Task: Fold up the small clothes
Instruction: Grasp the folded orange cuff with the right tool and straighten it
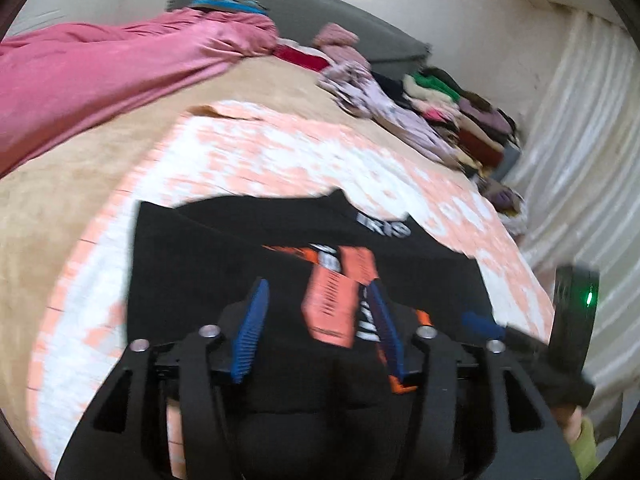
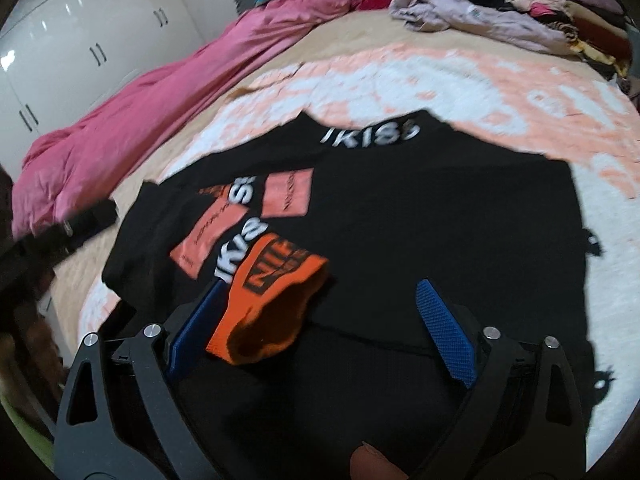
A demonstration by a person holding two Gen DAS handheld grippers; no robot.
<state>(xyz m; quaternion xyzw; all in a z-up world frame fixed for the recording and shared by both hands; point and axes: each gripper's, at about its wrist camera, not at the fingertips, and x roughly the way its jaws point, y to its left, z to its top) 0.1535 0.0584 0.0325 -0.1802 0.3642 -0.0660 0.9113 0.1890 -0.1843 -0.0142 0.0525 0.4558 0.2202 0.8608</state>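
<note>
We find a black garment (image 2: pixel 400 220) lying spread on a peach-and-white patterned sheet (image 2: pixel 440 80) on the bed (image 2: pixel 320 44). It bears white lettering and salmon printed patches; an orange cuff (image 2: pixel 264 304) rests on its near portion.

The left gripper (image 1: pixel 320 320) is held low over the garment, tilted, its blue pads parted. A salmon patch and striped fabric lie between them, but blur prevents us from confirming contact.

The right gripper (image 2: pixel 324 332) points across the garment from its near hem, fingers spread wide, nothing clamped. The orange cuff lies against the inner face of its left pad (image 2: pixel 192 328).

A pink duvet (image 2: pixel 160 100) lies along the left of the bed; a heap of mixed clothes (image 2: pixel 540 12) sits at the far side.
</note>
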